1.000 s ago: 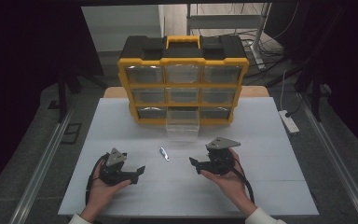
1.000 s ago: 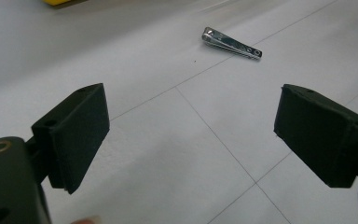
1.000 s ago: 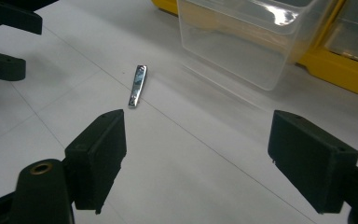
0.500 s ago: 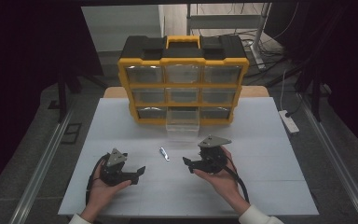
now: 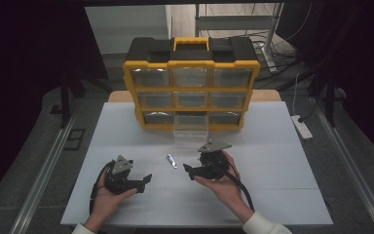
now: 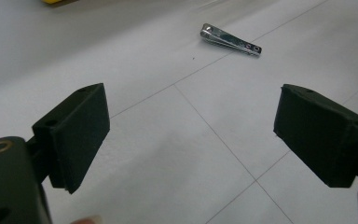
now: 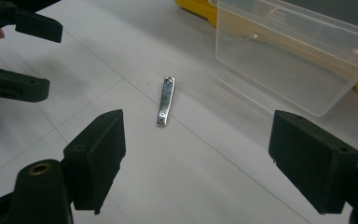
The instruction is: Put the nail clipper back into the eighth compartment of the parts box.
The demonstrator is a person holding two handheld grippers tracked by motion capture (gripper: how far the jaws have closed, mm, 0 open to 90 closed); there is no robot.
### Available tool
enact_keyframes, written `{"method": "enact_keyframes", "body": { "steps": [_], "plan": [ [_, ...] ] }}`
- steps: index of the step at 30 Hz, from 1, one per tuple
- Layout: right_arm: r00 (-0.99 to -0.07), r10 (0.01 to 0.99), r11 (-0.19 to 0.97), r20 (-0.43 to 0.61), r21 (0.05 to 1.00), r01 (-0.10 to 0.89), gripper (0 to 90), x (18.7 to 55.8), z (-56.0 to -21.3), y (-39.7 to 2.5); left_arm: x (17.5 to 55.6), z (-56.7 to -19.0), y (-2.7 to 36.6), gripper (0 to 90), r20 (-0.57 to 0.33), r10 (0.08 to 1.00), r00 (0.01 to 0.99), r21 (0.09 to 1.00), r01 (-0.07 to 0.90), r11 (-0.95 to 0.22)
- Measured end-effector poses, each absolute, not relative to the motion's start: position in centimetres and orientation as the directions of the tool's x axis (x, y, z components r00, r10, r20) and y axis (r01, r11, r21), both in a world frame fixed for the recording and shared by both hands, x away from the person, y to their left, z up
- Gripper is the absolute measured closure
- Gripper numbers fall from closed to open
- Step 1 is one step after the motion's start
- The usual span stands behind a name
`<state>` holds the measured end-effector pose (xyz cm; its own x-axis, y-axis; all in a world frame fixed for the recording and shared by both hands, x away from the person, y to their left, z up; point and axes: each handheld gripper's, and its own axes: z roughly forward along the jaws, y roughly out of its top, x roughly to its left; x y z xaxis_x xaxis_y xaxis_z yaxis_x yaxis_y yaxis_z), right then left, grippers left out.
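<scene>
A small silver nail clipper (image 5: 171, 160) lies flat on the white table (image 5: 272, 195) between my two grippers. In the left gripper view the nail clipper (image 6: 230, 39) is far ahead and to the right of my open left gripper (image 6: 196, 135). The right gripper view has the nail clipper (image 7: 166, 101) just ahead of my open right gripper (image 7: 200, 158), a little left of centre. From the high view, the left gripper (image 5: 142, 183) rests in a hand at the lower left. The right gripper (image 5: 189, 172) points left, close to the clipper. Both hold nothing.
A yellow and black drawer organizer (image 5: 191, 83) stands at the table's back. Its clear bottom middle drawer (image 5: 191, 129) is pulled out toward me; this drawer (image 7: 298, 60) looks empty. The left gripper (image 7: 28, 51) appears at the right gripper view's upper left.
My right gripper has moved a little left, toward the nail clipper. The left gripper and the clipper have stayed put.
</scene>
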<state>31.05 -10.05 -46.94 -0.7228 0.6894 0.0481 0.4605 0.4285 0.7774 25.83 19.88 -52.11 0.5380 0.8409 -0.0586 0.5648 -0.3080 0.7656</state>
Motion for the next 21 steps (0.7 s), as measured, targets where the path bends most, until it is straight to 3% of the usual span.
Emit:
{"method": "enact_keyframes", "body": {
  "steps": [21],
  "plan": [
    [-0.709, 0.704, 0.449, 0.047, 0.744, 0.495, 20.4, 32.0, -46.9, -7.0, 25.8, -52.2, 19.7, 11.2, -0.05, 0.834, 0.55, 0.763, 0.56, -0.324]
  ]
}}
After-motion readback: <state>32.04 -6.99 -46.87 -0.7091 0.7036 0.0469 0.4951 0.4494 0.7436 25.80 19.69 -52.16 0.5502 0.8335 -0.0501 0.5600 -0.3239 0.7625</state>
